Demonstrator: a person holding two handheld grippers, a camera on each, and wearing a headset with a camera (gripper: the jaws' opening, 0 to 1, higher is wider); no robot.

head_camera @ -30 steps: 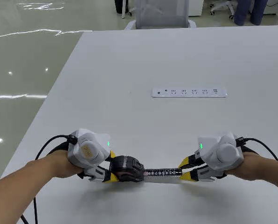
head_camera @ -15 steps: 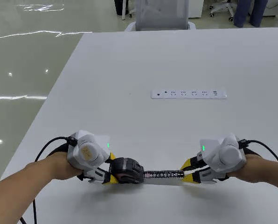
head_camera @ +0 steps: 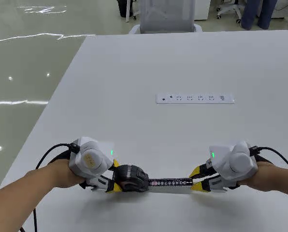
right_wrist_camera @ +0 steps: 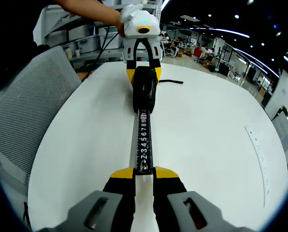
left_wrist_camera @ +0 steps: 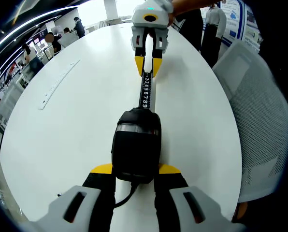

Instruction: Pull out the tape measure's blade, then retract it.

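Yellow-tipped jaws of my left gripper [left_wrist_camera: 135,169] are clamped on the tape's black case [left_wrist_camera: 136,145], low over the near end of the white table [head_camera: 182,63]. My right gripper [right_wrist_camera: 144,173] faces it, jaws pinched together on the tip of the blade [right_wrist_camera: 143,140]. The blade runs straight between the two, printed digits up; I cannot tell whether it touches the tabletop. A power strip [head_camera: 194,98] lies well beyond, mid-table.
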